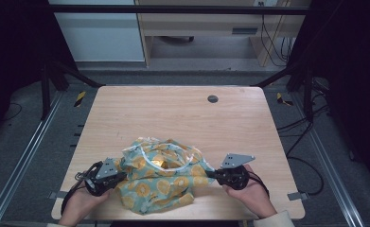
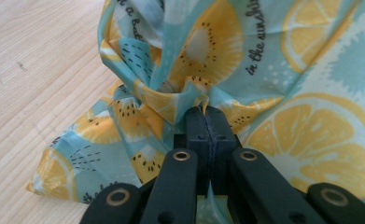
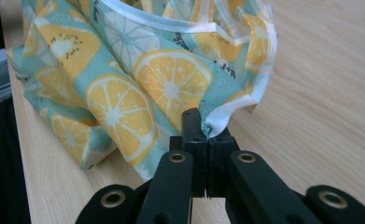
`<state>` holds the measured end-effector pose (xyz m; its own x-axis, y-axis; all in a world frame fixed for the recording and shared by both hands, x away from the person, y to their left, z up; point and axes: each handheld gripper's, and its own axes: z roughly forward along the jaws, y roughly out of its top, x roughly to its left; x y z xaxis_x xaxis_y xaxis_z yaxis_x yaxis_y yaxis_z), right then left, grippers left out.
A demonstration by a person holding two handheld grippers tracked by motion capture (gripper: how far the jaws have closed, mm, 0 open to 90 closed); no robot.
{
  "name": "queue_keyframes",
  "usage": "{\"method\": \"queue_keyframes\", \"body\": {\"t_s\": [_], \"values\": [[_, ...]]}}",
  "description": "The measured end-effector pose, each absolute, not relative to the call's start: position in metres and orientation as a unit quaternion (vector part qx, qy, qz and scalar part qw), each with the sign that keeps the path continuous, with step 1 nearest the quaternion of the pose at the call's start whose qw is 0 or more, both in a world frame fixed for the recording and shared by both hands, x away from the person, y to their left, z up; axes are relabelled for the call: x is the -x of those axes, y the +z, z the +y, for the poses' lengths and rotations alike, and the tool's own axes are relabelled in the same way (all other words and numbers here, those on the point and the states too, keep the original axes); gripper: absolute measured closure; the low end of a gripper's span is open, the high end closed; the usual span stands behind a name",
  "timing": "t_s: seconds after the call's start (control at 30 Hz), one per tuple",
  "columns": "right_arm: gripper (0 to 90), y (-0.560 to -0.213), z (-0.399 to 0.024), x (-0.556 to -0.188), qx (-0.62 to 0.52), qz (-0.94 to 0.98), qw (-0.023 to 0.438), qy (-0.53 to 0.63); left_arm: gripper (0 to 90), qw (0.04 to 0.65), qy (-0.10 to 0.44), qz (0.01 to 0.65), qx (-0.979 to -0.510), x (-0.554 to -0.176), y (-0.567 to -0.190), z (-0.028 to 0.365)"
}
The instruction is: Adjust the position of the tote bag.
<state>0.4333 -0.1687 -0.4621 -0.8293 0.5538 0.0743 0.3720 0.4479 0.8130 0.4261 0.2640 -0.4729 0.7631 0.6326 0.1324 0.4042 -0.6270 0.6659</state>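
Cloth: a teal fabric piece printed with lemon and kiwi slices [image 1: 161, 177] lies bunched in the lower middle of the high view, on the near part of the wooden table [image 1: 173, 113].
Left gripper: [image 1: 118, 176] at the lower left of the high view, clenched on a gathered fold at the cloth's left side; in the left gripper view [image 2: 207, 112] the jaws meet with fabric pinched at their tips.
Right gripper: [image 1: 211, 174] at the lower right, clenched on the cloth's white-hemmed edge [image 3: 227, 116].
Cloth opening: the hemmed rim [image 1: 166, 156] stands up; something yellow seems to lie inside, too small to tell.
Table hole: a dark round grommet [image 1: 213, 99], upper middle.
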Motion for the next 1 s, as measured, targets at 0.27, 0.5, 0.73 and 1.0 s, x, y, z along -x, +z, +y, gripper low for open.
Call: {"method": "queue_keyframes", "body": {"t_s": [0.27,0.5,0.73,1.0], "values": [[89.5,-0.474,-0.158,-0.440,-0.280,0.861,0.101,0.412,90.0,0.308,0.202,0.319,-0.873,-0.434,-0.477,0.264],[89.5,-0.482,-0.148,-0.446,-0.286,0.871,0.099,0.388,90.0,0.296,0.217,0.330,-0.870,-0.441,-0.479,0.263],[89.3,-0.483,-0.147,-0.448,-0.295,0.868,0.105,0.385,90.0,0.288,0.223,0.336,-0.869,-0.452,-0.480,0.256],[89.0,-0.483,-0.147,-0.449,-0.296,0.867,0.109,0.385,90.0,0.290,0.221,0.348,-0.864,-0.459,-0.483,0.253]]}}
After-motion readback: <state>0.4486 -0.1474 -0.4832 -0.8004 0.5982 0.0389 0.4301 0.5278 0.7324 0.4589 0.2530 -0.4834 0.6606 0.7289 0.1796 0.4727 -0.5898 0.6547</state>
